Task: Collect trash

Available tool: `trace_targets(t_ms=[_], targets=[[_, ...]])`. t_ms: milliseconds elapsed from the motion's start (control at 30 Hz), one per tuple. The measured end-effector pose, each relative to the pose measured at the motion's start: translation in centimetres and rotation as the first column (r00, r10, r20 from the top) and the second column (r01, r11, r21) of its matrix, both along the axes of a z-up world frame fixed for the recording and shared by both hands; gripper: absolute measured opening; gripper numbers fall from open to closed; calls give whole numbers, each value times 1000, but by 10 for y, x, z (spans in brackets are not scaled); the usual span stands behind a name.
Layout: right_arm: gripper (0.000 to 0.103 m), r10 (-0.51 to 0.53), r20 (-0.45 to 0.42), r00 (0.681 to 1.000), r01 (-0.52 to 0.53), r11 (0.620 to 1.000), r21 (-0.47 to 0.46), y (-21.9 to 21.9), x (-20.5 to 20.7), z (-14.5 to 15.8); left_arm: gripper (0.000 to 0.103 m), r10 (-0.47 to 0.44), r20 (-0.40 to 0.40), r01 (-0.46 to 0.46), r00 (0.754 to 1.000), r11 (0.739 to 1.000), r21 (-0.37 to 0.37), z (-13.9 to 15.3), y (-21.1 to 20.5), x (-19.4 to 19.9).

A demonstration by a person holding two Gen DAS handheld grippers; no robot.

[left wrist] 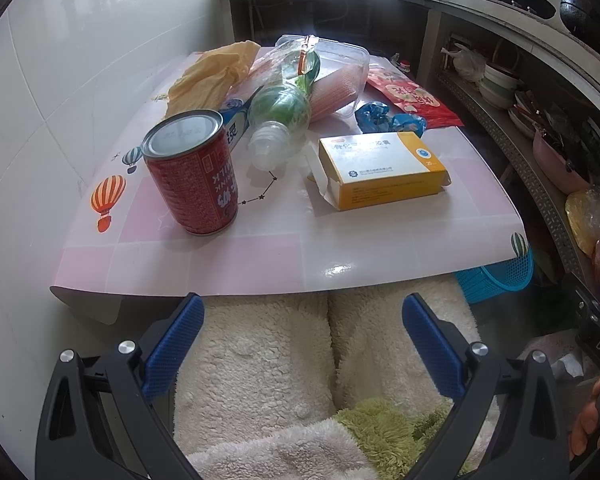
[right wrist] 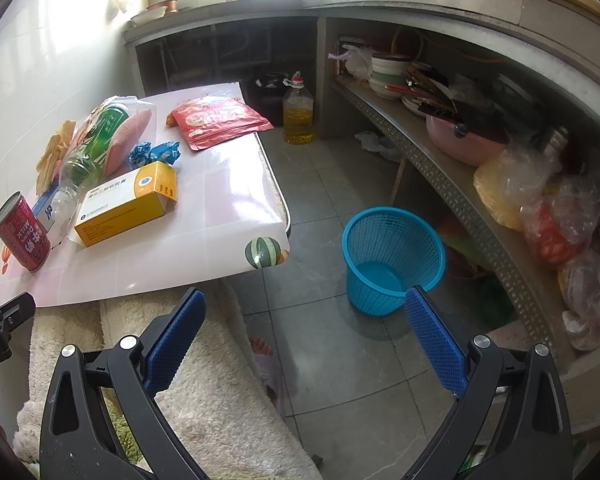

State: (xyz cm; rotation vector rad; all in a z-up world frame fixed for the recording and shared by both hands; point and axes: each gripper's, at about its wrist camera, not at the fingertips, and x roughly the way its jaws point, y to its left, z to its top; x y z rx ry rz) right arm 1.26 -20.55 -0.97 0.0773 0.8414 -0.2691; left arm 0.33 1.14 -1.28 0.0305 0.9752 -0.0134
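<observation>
Presently: left gripper spread wide, empty; red can and yellow box on table beyond its fingers. Right gripper likewise agape, empty; blue basket just ahead of its right finger.

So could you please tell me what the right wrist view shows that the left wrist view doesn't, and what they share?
Only the right wrist view shows the oil bottle on the floor and the whole blue basket, seemingly empty. Only the left shows the can's top and two knees under fleece. Both share the table, can, yellow box, red pouch and open claws: left, right.
</observation>
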Motion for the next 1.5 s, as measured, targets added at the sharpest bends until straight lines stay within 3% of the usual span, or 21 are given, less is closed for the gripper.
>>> trace_targets(t_ms=[1067, 1500], targets=[[95, 20, -10, 1000, -21, 1000, -6, 6, 7, 1, 97, 16, 0, -16, 1000, 1000, 2, 1, 2, 4], [95, 105, 21, 994, -104, 994, -27, 22, 41, 7, 97, -20, 119, 18, 993, 1000, 21, 8, 5, 13]])
